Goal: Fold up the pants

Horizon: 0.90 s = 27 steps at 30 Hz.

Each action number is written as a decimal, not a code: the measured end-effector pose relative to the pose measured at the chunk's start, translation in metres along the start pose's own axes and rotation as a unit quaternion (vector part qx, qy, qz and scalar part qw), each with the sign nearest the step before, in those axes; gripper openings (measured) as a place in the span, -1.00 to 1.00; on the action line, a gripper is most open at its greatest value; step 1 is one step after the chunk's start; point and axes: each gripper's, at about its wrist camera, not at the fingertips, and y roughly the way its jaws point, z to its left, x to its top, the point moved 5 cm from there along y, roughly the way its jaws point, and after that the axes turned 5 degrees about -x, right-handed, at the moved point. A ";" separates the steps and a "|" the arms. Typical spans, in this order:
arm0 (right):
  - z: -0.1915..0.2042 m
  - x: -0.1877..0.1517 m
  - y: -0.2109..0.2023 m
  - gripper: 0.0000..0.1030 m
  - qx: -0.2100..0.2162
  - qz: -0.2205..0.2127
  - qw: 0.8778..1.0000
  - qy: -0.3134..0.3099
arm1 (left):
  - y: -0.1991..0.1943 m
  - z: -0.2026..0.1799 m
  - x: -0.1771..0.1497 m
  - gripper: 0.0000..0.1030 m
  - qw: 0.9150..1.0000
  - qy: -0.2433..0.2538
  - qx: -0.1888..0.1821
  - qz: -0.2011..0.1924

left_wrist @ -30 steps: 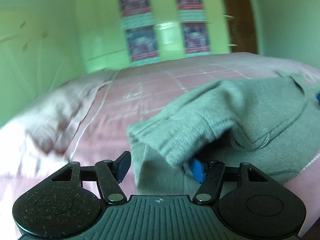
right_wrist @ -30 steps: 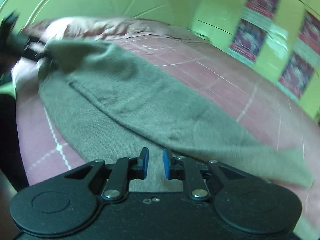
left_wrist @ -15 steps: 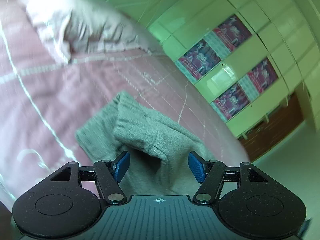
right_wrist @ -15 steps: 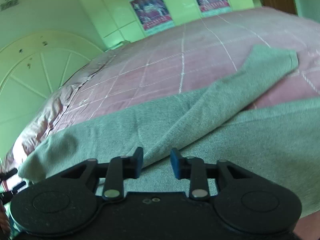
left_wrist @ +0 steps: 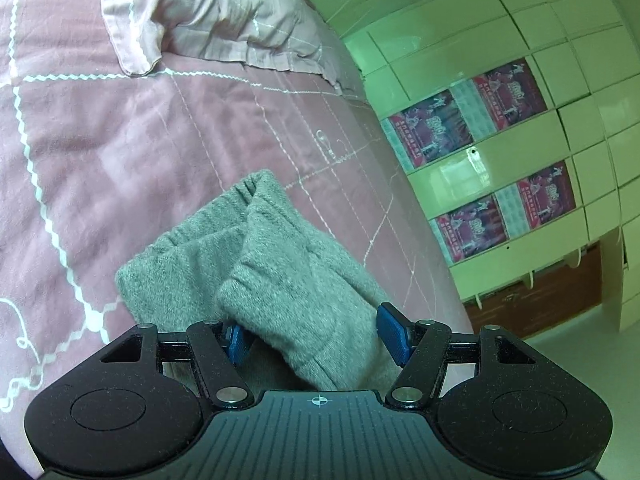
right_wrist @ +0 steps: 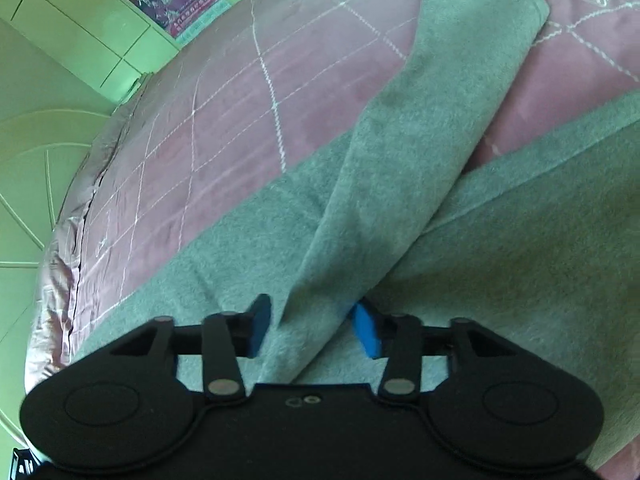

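The pants (left_wrist: 280,280), grey fleece, lie on a pink quilted bedspread (left_wrist: 120,140) with white stitched lines. In the left wrist view their bunched waistband end sits just ahead of the left gripper (left_wrist: 316,338), a pink pillow (left_wrist: 208,16) at the far left. A second ago this view was level, with the cloth spreading off to the right; now it has rolled, so the cabinet wall stands at the right and the cloth lies in a tidier heap. The left gripper's blue pads are spread, with a thick fold of the pants between them; whether they press on it cannot be told.

In the right wrist view a pant leg runs from the far right corner down between the fingers of the right gripper (right_wrist: 316,328), over a second layer of grey cloth. A second ago these fingers were nearly together on bare fabric; now they stand wider and are closing about the leg, with gaps visible at both pads.

Red posters (left_wrist: 472,116) on the pale cabinet doors (left_wrist: 560,60) carry print too small to read.
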 end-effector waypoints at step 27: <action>-0.026 -0.073 -0.056 -0.73 0.094 -0.048 0.992 -0.072 | -0.003 0.015 0.034 -0.47 0.989 0.141 0.005 0.047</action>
